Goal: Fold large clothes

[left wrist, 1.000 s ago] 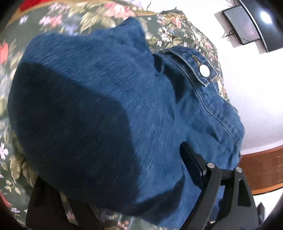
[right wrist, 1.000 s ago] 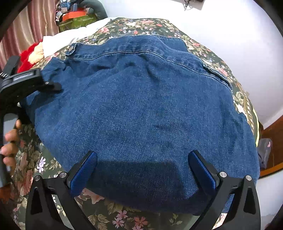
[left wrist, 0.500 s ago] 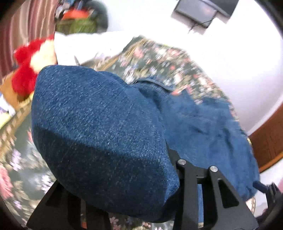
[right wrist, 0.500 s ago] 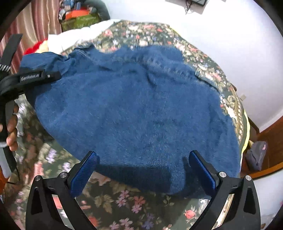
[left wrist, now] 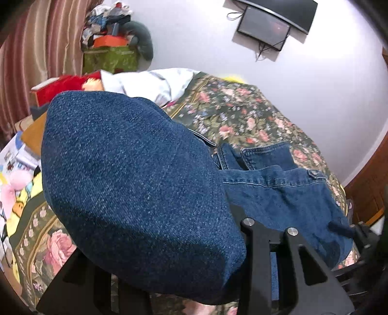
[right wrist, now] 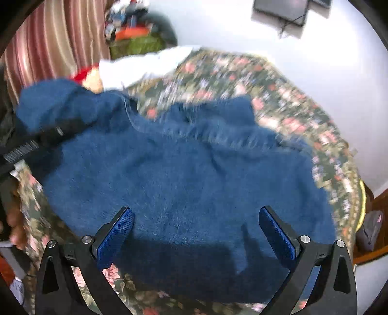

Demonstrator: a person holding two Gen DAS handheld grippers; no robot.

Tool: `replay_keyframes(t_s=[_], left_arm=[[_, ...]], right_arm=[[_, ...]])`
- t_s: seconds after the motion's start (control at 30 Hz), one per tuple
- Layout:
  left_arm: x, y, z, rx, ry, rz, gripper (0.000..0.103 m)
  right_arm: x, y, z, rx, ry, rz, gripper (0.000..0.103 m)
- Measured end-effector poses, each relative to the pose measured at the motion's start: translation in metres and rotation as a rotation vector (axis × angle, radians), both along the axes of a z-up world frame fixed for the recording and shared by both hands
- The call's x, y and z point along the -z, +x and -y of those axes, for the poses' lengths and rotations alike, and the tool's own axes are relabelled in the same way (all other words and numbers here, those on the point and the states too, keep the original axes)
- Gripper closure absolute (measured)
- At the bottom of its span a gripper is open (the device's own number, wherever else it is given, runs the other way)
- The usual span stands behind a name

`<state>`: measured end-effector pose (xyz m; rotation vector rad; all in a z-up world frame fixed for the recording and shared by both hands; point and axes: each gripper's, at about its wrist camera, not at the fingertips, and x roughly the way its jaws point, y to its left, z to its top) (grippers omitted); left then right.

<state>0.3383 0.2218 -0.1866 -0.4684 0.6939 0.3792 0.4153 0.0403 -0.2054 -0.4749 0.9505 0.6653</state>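
Observation:
A blue denim jacket [right wrist: 194, 184] lies on the floral bedspread [right wrist: 303, 126]. My left gripper [left wrist: 194, 278] is shut on a fold of the denim jacket [left wrist: 135, 184] and holds it raised, so the cloth fills the left wrist view and hides the fingertips. The rest of the jacket, with a buttoned flap [left wrist: 314, 173], lies beyond it. My right gripper [right wrist: 196, 232] is open and empty, its blue pads [right wrist: 116, 232] spread just above the jacket's near edge. The left gripper shows at the left [right wrist: 31, 145] of the blurred right wrist view.
A white pillow [left wrist: 150, 82] and a red plush toy [left wrist: 65, 84] lie at the head of the bed. A cluttered green bag [left wrist: 109, 58] stands by the striped curtain [left wrist: 36, 48]. A screen [left wrist: 264, 23] hangs on the white wall. Wooden furniture [left wrist: 368, 189] is at right.
My left gripper has lifted its fold of denim and swung to face the head of the bed. My right gripper has stayed open and pulled back a little; the jacket has bunched toward the left.

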Motion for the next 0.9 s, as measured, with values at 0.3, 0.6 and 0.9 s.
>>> replay_keyframes(t_s=[0.3,0.6,0.9], left_arm=[[-0.011,0.007,0.021,0.056,0.087,0.038,0.065],[-0.085,0.069,0.124,0.265,0.233,0.189,0.067],[-0.021,0.116,0.275,0.675,0.276,-0.026,0.068]], right_arm=[[0.030,0.013,0.000,-0.011,0.008,-0.169,0.000],[-0.058,0.015,0.148,0.217,0.175,-0.028,0.000],[-0.113,0.017,0.314,0.512,0.270,0.028,0.000]])
